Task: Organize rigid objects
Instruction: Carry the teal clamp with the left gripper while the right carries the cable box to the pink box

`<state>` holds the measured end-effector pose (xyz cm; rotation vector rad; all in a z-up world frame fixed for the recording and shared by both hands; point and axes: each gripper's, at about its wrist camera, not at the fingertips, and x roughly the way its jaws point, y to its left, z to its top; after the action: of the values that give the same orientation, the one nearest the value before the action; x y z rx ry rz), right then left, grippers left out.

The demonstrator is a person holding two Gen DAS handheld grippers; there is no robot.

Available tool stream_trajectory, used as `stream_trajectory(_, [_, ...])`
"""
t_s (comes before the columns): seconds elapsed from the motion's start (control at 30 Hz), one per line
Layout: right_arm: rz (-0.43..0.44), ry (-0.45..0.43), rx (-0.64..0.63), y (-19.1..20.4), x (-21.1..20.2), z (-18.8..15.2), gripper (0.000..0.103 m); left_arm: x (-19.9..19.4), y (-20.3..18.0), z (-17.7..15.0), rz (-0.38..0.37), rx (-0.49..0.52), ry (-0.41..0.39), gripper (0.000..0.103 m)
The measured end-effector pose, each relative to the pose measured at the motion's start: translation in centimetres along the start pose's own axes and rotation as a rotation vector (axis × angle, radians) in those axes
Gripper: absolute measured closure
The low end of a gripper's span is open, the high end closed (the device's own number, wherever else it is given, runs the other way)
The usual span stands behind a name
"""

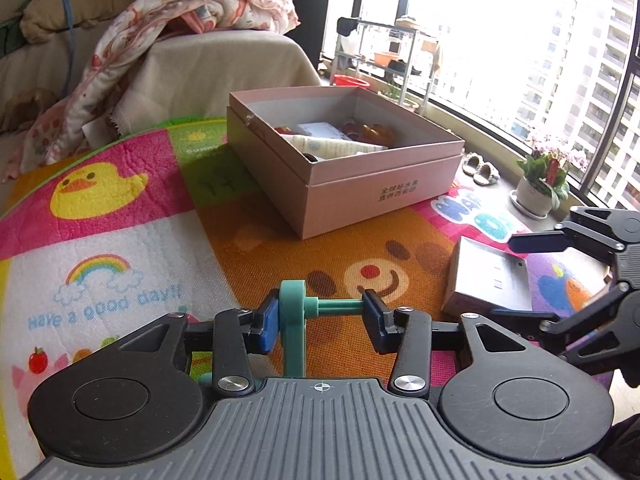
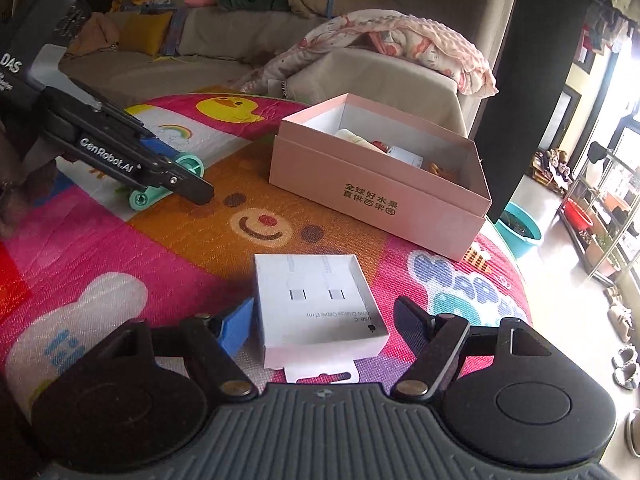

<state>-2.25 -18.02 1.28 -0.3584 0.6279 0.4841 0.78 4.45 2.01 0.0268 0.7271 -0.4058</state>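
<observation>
Bright cartoon mat [image 1: 120, 208] covers the surface, with a couch [image 2: 224, 40] and a heaped blanket [image 1: 192, 12] behind it and tall windows [image 1: 520, 40] at two o'clock in the left wrist view. Left gripper [image 1: 320, 314] clamps a teal roller [image 1: 300, 316], its blue pads pressing the wheel on one side and the axle end on the other. From the right wrist view that roller [image 2: 168, 184] sits at ten o'clock, near the mat. Pink box [image 1: 344, 168] stands open at twelve o'clock, holding tubes and small items. Right gripper [image 2: 324, 320] straddles a white carton [image 2: 320, 304] lying flat on the mat; its fingers stand wide, just beside the carton's edges, and I cannot tell whether they press on it
</observation>
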Motion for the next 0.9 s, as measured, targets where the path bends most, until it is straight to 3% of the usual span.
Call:
stream_trajectory(0.17, [0.069,0.059,0.097,-1.0,2.4,0.8,0.027,-1.7,-1.4,-1.0,-0.02,0.041,0.002,0.056])
stream_trajectory(0.27, [0.089,0.072,0.12,-0.9,1.9,0.9,0.034,-3.2,-2.4,-1.8,-0.03,0.072,-0.008,0.056])
stream_trajectory(0.5, [0.079,-0.013,0.075,-0.3,-2.5,1.2,0.034,-6.2,-4.1,-1.5,-0.083,0.097,-0.07,0.056])
stream_trajectory(0.63, [0.067,-0.156,0.082,-1.8,-6.1,3.9,0.034,-8.1,-4.0,3.1,-0.108,0.098,-0.194,0.056])
stream_trajectory(0.73, [-0.012,-0.3,0.092,-3.6,-8.0,6.9,0.034,-8.8,-3.6,7.9,-0.146,0.102,-0.312,0.056])
stream_trajectory(0.8, [-0.077,-0.374,0.104,-4.8,-8.1,8.6,0.034,-8.1,-2.8,11.2,-0.185,0.061,-0.376,0.056])
stream_trajectory(0.9, [-0.147,-0.4,0.131,-6.6,-6.1,10.6,0.034,-4.6,-1.0,15.5,-0.199,-0.03,-0.4,0.056])
